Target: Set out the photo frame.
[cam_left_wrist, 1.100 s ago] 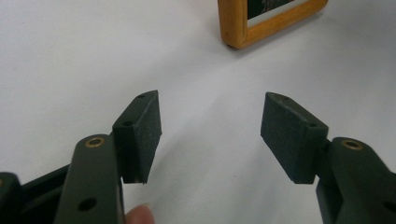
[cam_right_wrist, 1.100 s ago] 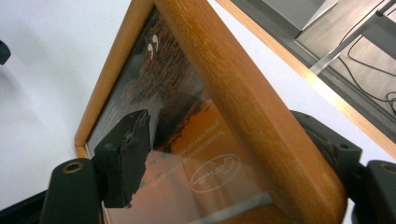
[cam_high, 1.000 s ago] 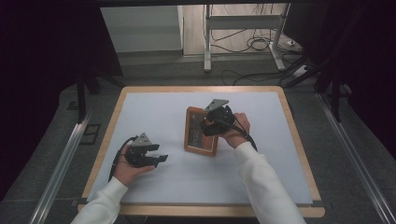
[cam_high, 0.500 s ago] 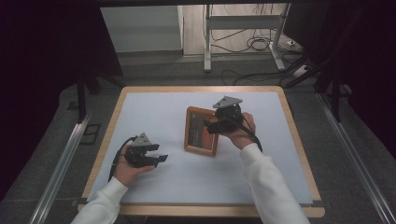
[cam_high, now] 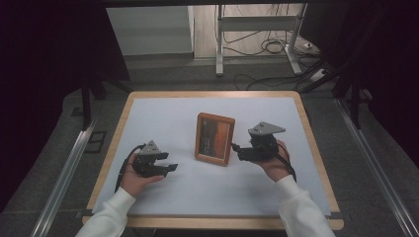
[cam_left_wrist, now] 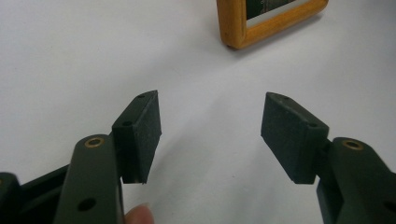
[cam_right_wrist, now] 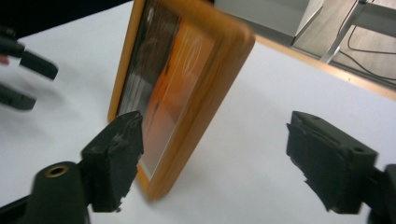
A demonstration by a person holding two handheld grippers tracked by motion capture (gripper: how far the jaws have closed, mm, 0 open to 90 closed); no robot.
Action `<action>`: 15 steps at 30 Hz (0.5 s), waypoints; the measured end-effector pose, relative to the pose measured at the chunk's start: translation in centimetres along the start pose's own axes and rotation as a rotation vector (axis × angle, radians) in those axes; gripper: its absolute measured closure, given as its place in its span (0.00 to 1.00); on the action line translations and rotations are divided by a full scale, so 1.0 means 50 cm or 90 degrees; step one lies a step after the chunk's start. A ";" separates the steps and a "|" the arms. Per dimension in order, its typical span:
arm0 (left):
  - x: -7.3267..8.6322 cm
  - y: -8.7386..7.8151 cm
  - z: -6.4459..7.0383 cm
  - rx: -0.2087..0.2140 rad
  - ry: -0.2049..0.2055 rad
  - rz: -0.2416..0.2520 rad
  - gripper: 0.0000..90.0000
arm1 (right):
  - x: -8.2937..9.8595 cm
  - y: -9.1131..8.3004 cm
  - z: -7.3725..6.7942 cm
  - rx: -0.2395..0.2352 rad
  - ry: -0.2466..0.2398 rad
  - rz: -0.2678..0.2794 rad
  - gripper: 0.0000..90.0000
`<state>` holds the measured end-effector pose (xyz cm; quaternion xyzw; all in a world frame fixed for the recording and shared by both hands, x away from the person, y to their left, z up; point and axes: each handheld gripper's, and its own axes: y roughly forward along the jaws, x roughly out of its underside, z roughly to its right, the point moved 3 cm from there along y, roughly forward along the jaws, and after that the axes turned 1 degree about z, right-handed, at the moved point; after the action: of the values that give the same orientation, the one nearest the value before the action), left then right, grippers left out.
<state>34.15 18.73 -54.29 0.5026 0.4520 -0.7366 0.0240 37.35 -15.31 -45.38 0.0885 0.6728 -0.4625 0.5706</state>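
The right gripper (cam_high: 237, 149) hovers with its jaws spread wide and empty, the wooden picture frame (cam_high: 214, 138) lying on the white table (cam_high: 163, 113) just ahead of its tips, close to one jaw in the right gripper view. The left gripper (cam_high: 170, 167) is also wide open and empty, with the frame well ahead of it.

An orange-brown wooden picture frame (cam_high: 214, 138) holds a dark photo with an orange glow. It lies on a white table top (cam_high: 163, 118) edged in pale wood. Both grippers are black with grey top plates; sleeves are white.
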 end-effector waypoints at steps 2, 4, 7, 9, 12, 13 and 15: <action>0.000 0.000 0.000 0.000 0.002 -0.001 0.42 | 0.015 -0.006 -0.006 -0.002 -0.004 -0.005 0.38; 0.000 -0.001 0.000 0.000 0.002 -0.001 0.42 | 0.028 -0.011 -0.014 -0.013 -0.011 -0.006 0.60; 0.000 0.000 0.000 -0.001 0.002 -0.001 0.42 | 0.046 -0.012 -0.029 -0.046 -0.011 -0.014 0.82; 0.000 0.000 0.000 -0.001 0.001 -0.001 0.42 | 0.055 -0.005 -0.043 -0.065 -0.021 -0.024 0.89; 0.000 0.000 0.002 -0.001 0.001 0.001 0.42 | 0.067 0.014 -0.063 -0.086 -0.040 -0.044 0.97; 0.000 -0.001 0.002 -0.001 0.002 0.001 0.42 | 0.070 0.023 -0.069 -0.088 -0.048 -0.050 0.99; 0.000 -0.002 0.002 -0.001 0.001 0.002 0.42 | 0.078 0.041 -0.078 -0.095 -0.056 -0.066 1.00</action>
<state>34.04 18.71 -54.21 0.5040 0.4518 -0.7357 0.0255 34.72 -12.95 -50.07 -0.0092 0.6830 -0.4436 0.5802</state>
